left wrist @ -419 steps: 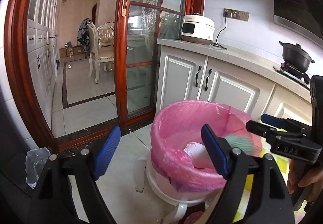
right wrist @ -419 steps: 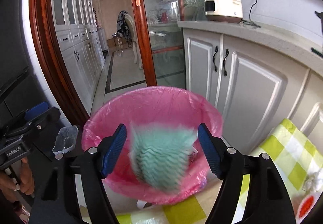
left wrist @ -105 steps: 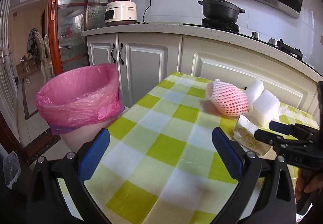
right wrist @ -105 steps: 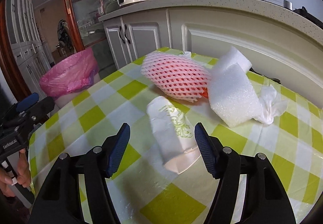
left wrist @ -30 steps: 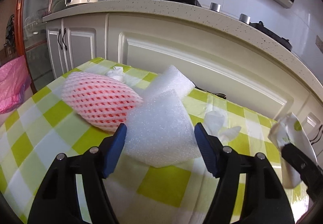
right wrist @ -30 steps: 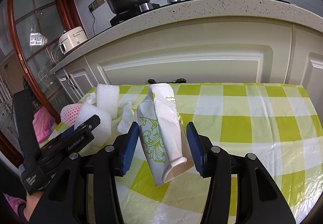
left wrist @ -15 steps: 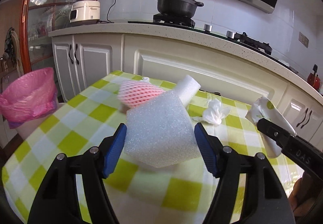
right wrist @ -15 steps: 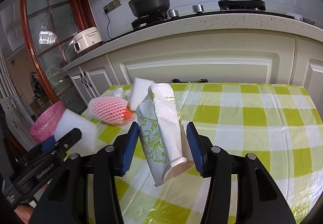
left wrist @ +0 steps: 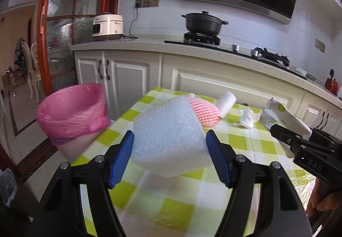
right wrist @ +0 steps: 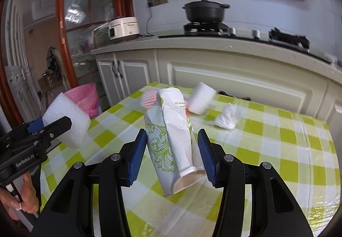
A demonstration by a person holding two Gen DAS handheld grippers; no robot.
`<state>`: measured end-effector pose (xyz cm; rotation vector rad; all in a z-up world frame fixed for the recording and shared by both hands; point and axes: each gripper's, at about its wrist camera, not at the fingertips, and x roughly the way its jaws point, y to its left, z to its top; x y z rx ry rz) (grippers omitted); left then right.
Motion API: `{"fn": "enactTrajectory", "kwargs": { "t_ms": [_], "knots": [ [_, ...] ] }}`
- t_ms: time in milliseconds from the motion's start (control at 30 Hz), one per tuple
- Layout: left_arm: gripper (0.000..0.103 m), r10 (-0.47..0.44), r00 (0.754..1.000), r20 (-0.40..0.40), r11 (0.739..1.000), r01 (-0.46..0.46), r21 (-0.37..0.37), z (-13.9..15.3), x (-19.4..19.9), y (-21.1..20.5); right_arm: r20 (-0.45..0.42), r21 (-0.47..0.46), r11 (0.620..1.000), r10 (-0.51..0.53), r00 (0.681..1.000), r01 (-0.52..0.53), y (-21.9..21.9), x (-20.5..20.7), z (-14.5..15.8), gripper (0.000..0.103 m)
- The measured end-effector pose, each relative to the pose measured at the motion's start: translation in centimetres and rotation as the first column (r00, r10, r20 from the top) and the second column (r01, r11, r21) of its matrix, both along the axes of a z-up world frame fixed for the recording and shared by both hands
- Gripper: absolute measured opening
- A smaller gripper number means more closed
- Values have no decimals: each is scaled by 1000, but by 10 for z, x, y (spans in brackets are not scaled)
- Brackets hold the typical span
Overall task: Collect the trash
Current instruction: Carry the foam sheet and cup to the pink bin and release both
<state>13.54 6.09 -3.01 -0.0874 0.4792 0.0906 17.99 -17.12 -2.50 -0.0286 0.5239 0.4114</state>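
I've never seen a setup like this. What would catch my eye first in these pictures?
Probably the two loads up close: the left gripper clamps a white foam block, and the right gripper clamps a crushed paper cup with green scrollwork. Behind them lie the green-checked table and, off its left end, the pink-lined trash bin.

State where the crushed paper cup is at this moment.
The crushed paper cup is clamped in the right tongs, held above the checked table. In the left wrist view it shows at the right edge, beyond the foam block.
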Motion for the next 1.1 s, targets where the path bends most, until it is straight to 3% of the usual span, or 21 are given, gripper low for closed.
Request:
{"fn": "enactTrajectory", "kwargs": {
  "t_ms": [267, 567, 1100],
  "knots": [
    [67, 52, 999, 17, 998, -52, 41, 11, -27, 47, 27, -42, 992, 122, 992, -121, 61, -14, 17, 48],
    [67, 149, 989, 1, 988, -149, 50, 12, -29, 97, 22, -74, 965, 253, 967, -251, 123, 4, 18, 48],
    [67, 288, 957, -22, 955, -285, 81, 27, 24, 192, 8, -58, 889, 454, 891, -453, 237, 75, 34, 49]
  ]
}}
